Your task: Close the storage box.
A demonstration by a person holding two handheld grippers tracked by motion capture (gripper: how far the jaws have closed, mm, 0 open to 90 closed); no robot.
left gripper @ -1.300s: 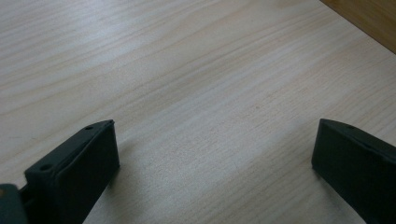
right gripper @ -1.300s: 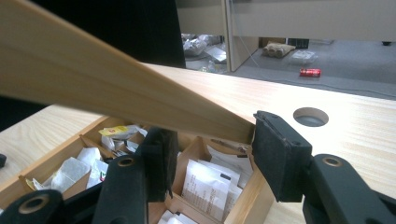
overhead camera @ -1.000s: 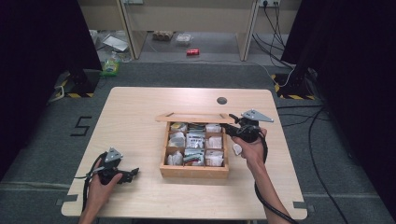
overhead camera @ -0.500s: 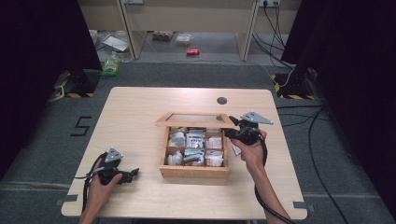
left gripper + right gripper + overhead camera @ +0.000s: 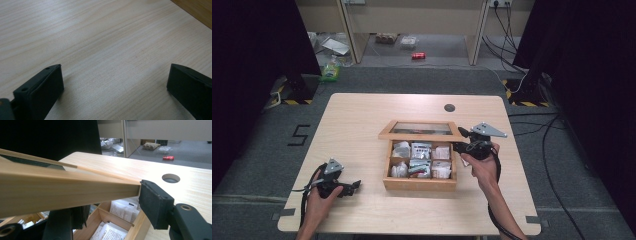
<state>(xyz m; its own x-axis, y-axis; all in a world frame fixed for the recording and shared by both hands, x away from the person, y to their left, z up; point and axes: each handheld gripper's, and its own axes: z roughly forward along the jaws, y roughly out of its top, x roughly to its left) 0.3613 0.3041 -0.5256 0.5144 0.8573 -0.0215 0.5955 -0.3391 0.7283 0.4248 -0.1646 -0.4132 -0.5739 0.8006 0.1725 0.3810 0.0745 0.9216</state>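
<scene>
The right gripper is clamped on the right front corner of the hinged glass-paned lid, half raised over the far side of the wooden tea-bag box, its long edge running left-right, while the left gripper rests open at the near left.

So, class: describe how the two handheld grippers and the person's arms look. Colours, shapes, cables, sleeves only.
Both the left gripper and the right gripper are black, each topped by a grey three-cornered plate and trailing a black cable. Their jaws are flat black blocks with small screw holes; the right gripper's pads look rough-textured. The forearms are bare, with no sleeves or gloves in the high view.
</scene>
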